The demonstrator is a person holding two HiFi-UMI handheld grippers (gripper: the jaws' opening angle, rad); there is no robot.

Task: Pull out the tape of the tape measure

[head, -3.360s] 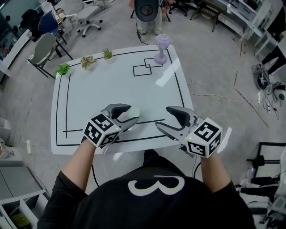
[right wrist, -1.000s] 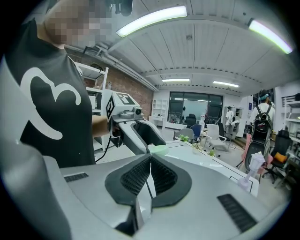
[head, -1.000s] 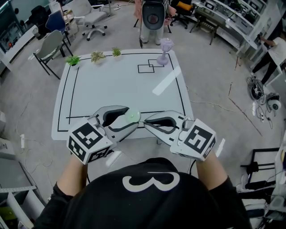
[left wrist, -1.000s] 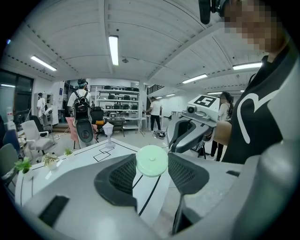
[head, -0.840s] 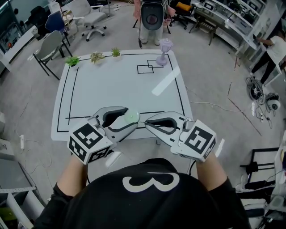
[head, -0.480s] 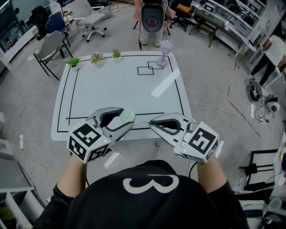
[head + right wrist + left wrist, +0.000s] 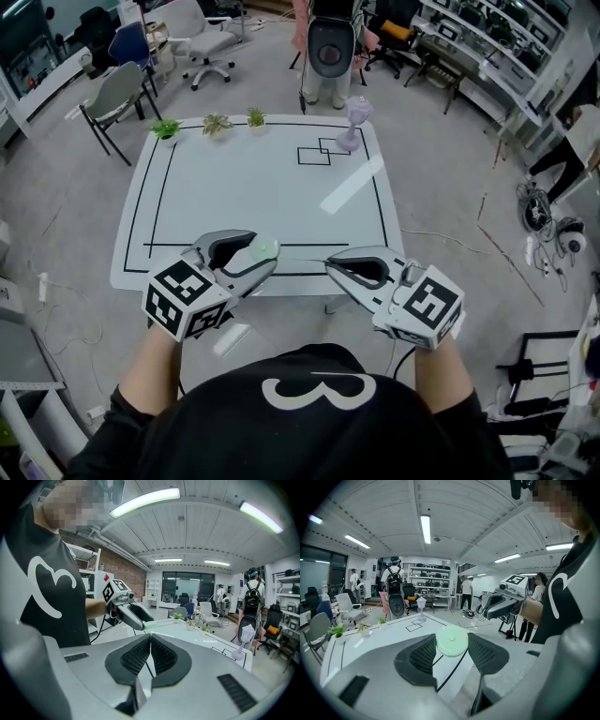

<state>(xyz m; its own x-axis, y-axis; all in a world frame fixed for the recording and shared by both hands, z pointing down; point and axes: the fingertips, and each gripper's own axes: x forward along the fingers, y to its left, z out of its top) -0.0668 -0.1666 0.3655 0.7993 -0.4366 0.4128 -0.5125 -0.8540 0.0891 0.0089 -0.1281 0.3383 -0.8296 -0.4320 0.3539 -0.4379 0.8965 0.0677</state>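
Pale green, disc-shaped tape measure (image 7: pixel 263 248) sits clamped between the two jaws of the left hand-held gripper (image 7: pixel 452 641), held up just above the near edge of the white tabletop with black lines (image 7: pixel 244 178). The jaws stand fairly wide apart, with their ribbed pads pressed on the round case's opposite edges.

The right hand-held gripper (image 7: pixel 330 266) lies near it, directly to the case's right, nose to nose with the left one. Its jaws are pressed fully together. A thin strip of tape (image 7: pixel 302 262) seems to run from the case to that closed tip, roughly level and side to side, though it is too fine to be sure the pads grip it.

Drawing out more tape looks to depend on that line: the right hand-held gripper moving rightward, away from the case, along the tape's own length.
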